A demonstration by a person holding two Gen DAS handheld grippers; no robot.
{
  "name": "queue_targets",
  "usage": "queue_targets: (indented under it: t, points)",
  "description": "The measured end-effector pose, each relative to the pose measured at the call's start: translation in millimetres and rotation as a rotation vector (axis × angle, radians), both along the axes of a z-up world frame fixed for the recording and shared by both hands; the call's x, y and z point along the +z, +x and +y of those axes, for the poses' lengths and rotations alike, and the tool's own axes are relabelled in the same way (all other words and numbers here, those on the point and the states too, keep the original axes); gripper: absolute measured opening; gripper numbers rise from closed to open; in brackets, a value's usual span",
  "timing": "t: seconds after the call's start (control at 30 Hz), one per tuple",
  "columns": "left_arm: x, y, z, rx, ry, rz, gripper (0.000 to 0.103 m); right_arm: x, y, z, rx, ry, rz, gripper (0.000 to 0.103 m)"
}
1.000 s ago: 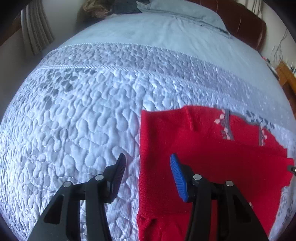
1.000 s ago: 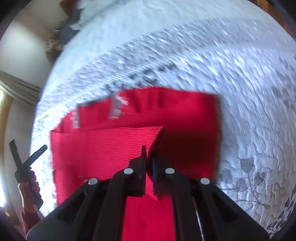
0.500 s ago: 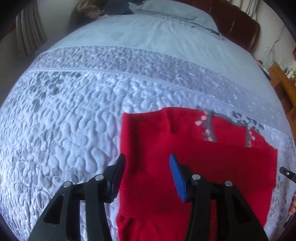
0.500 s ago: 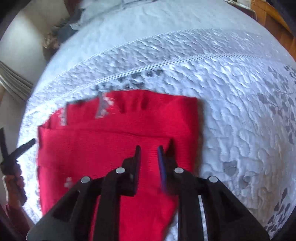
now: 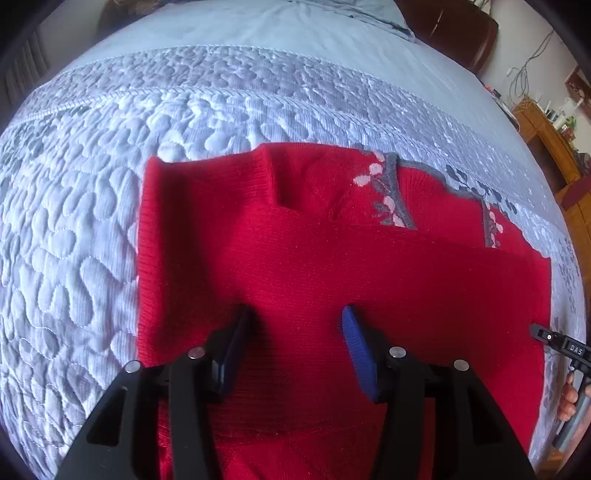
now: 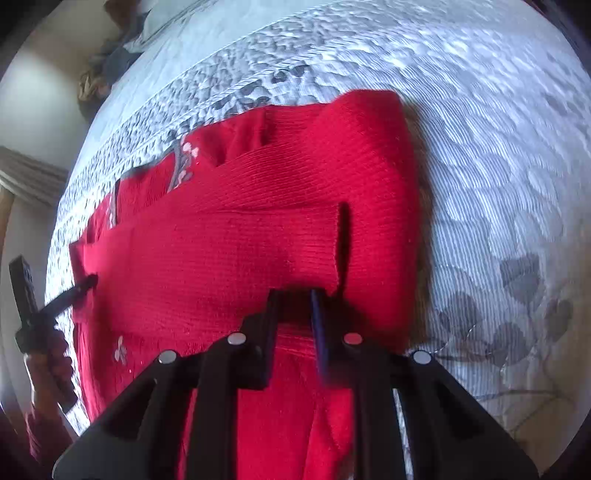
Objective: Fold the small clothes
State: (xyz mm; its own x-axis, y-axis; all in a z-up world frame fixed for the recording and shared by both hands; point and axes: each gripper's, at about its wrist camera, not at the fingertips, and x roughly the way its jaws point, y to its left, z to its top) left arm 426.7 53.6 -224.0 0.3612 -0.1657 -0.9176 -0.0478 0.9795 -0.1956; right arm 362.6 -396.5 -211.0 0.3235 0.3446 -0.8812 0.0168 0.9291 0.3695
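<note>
A small red knit sweater (image 5: 332, 258) with grey and pink flower trim lies on the quilted bed, a sleeve folded flat across its body. It also shows in the right wrist view (image 6: 240, 240), where the sleeve cuff (image 6: 332, 243) lies just ahead of the fingertips. My left gripper (image 5: 293, 325) is open and empty, low over the sweater's middle. My right gripper (image 6: 295, 299) is open by a narrow gap, empty, just behind the cuff. The left gripper's tip (image 6: 79, 290) touches the sweater's left edge in the right wrist view.
The pale blue quilted bedspread (image 5: 92, 221) surrounds the sweater. A dark wooden headboard (image 5: 454, 33) stands at the far end, and wooden furniture (image 5: 546, 136) at the right. Crumpled clothes (image 6: 107, 62) lie at the far corner of the bed.
My right gripper has opened and let go of the sleeve, which now lies flat across the sweater. My left gripper has moved right, from the sweater's edge to over its middle.
</note>
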Motion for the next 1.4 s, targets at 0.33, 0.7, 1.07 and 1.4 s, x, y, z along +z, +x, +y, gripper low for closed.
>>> queue_targets:
  t: [0.33,0.7,1.07,1.4]
  points:
    - [43.3,-86.4,-13.8,-0.044,0.18,-0.081,0.077,37.8,-69.5,12.5,0.021,-0.099,-0.109,0.042]
    - [34.7,-263.4,0.3,0.026,0.183,-0.038,0.079,10.7,-262.1,36.9,0.107,-0.183,-0.123,0.041]
    - [49.2,-346.5,-0.4,0.025,0.154,-0.039,0.081,16.6,-351.9,13.7,0.101,-0.149,-0.074,0.044]
    - [50.6,-355.4,27.2,0.07,0.108,0.023,0.081,8.1,-365.7,-8.5,0.065,-0.059,-0.003,0.052]
